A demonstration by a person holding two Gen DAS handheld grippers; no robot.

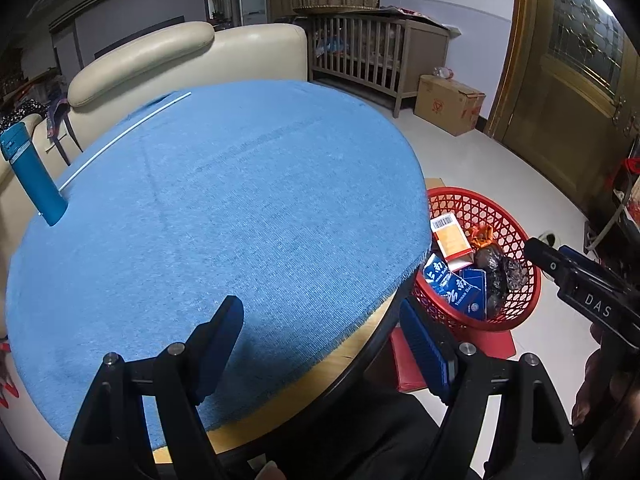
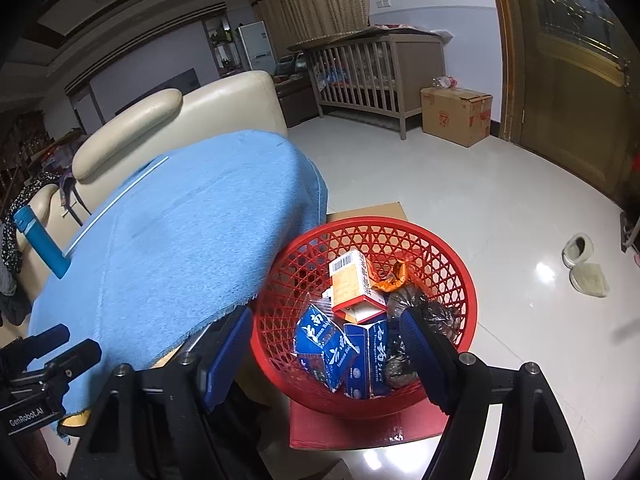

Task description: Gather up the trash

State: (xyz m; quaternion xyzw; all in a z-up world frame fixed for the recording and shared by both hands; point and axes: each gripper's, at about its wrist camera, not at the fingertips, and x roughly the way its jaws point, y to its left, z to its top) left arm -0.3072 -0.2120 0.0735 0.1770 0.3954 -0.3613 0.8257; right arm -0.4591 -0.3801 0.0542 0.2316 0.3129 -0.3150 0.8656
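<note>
A red mesh basket (image 2: 460, 264) (image 1: 508, 216) stands on a red box beside the round table. In it lie an orange carton (image 2: 352, 280), several blue cartons (image 2: 332, 344), a crumpled black bag (image 2: 436, 312) and an orange wrapper (image 2: 396, 276). My right gripper (image 2: 324, 344) hangs open and empty over the basket's near rim, its right finger (image 2: 424, 356) above the black bag. My left gripper (image 1: 320, 336) is open and empty over the table's near edge, by the blue cloth (image 1: 240, 200). No loose trash shows on the cloth.
A blue cylinder (image 1: 32, 172) and a thin white rod (image 1: 124, 136) lie at the table's far left. Behind stand a cream sofa (image 1: 180, 56), a wooden crib (image 1: 376, 56) and a cardboard box (image 1: 448, 104). Slippers (image 2: 584, 268) lie on the tiled floor by a wooden door (image 2: 568, 80).
</note>
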